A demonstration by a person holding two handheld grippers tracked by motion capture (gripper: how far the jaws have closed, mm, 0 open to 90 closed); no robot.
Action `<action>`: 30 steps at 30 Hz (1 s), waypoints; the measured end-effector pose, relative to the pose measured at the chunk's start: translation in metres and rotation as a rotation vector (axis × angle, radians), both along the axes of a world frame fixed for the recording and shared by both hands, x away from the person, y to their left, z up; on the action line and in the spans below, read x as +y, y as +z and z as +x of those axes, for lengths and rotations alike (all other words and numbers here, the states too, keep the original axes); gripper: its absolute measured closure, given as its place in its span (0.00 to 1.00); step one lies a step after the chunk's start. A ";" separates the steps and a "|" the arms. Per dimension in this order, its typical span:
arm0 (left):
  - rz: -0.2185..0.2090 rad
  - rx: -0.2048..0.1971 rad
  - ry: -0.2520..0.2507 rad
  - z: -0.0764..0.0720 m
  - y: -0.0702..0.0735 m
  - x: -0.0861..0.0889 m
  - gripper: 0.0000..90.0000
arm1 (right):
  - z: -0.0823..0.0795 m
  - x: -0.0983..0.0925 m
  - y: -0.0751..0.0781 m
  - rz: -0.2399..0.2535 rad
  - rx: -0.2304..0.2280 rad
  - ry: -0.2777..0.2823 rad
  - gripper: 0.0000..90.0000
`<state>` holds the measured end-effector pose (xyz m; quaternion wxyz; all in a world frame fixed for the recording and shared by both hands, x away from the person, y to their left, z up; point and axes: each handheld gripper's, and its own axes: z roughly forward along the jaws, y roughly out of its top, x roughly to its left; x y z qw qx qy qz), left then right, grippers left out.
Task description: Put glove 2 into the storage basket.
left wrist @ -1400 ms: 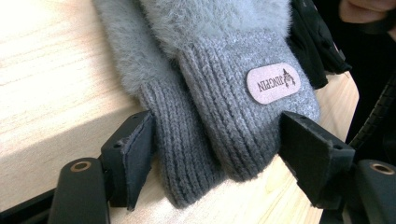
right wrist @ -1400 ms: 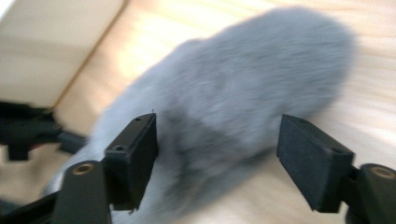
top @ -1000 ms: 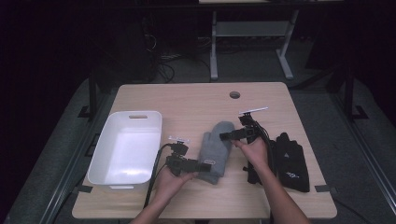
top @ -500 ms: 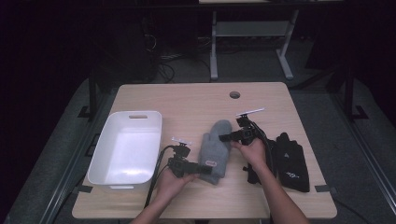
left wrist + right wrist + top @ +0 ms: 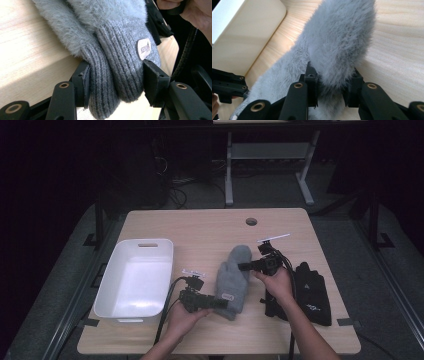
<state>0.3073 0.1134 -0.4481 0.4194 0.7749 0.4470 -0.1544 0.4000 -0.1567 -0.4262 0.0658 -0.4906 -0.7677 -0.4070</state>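
On the wooden table (image 5: 200, 227), between a white bin (image 5: 135, 277) and black gloves (image 5: 312, 292), a grey mitten (image 5: 234, 277) lies gripped. Jaws of left gripper (image 5: 220, 303) and right gripper (image 5: 243, 266) have just been closed onto its cuff and tip, so lifting seems ready.

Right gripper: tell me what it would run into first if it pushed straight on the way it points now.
The right gripper points toward the table's left and is already closed on the fuzzy grey mitten. Pushed on, it would drive the mitten ahead; beyond it probably lies the white bin, though depth is unclear.
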 end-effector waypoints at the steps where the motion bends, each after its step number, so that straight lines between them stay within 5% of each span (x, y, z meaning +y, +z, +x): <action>1: -0.003 -0.002 0.002 -0.001 0.002 0.000 0.52 | -0.001 0.000 0.002 0.006 0.002 0.000 0.77; 18: 0.007 -0.113 -0.014 -0.010 0.044 0.005 0.52 | -0.013 -0.004 0.047 0.055 -0.081 0.008 0.77; 30: 0.016 -0.150 -0.013 -0.010 0.064 0.015 0.52 | -0.014 -0.002 0.069 0.113 -0.110 0.020 0.77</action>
